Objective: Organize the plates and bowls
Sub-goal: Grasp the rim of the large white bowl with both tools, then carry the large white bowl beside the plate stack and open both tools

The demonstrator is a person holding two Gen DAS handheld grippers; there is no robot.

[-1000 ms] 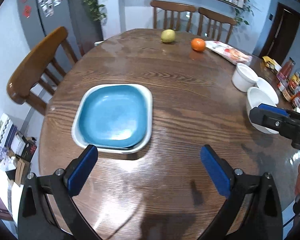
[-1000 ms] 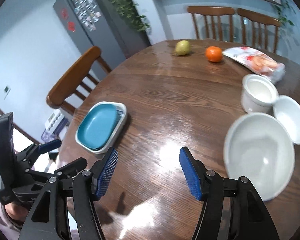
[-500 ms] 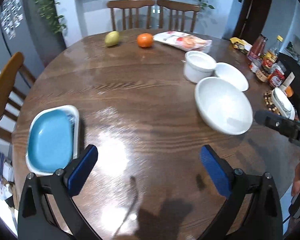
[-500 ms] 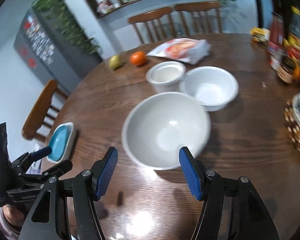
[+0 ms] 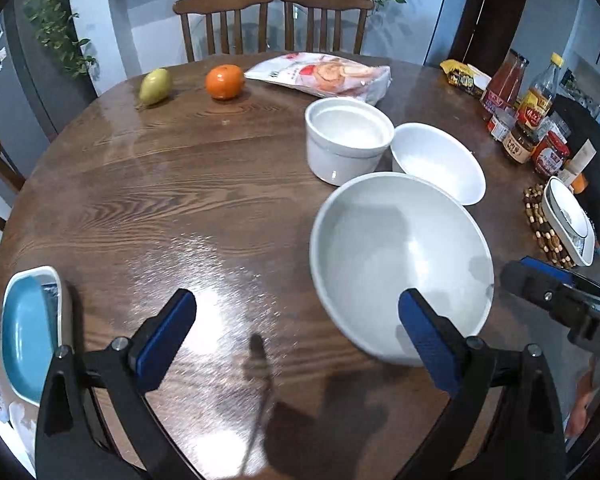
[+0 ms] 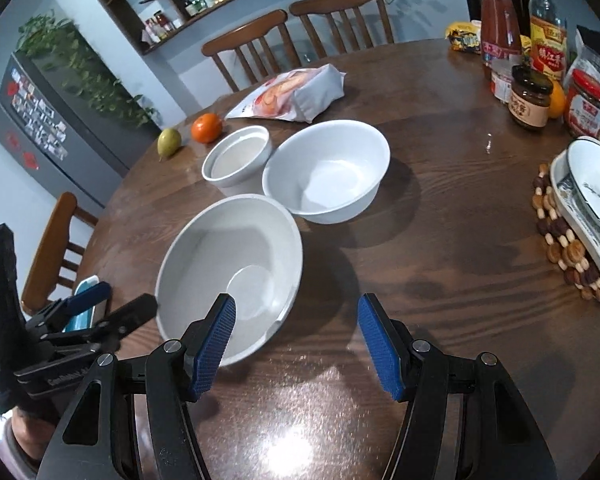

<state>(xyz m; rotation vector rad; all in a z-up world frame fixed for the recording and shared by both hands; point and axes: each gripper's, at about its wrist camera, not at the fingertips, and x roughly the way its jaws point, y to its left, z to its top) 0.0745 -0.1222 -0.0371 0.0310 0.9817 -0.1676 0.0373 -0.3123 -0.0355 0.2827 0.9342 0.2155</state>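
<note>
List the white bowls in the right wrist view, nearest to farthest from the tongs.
Large shallow bowl → medium round bowl → small straight-sided bowl.

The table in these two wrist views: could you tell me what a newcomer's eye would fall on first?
Most likely the cluster of three white dishes at centre right: the large white bowl nearest the grippers, a smaller white bowl behind it, and a straight-sided white pot beside that. Next, the orange and the green pear near the far edge. The blue plate, nested in a white one, sits at the table's left edge.
</note>
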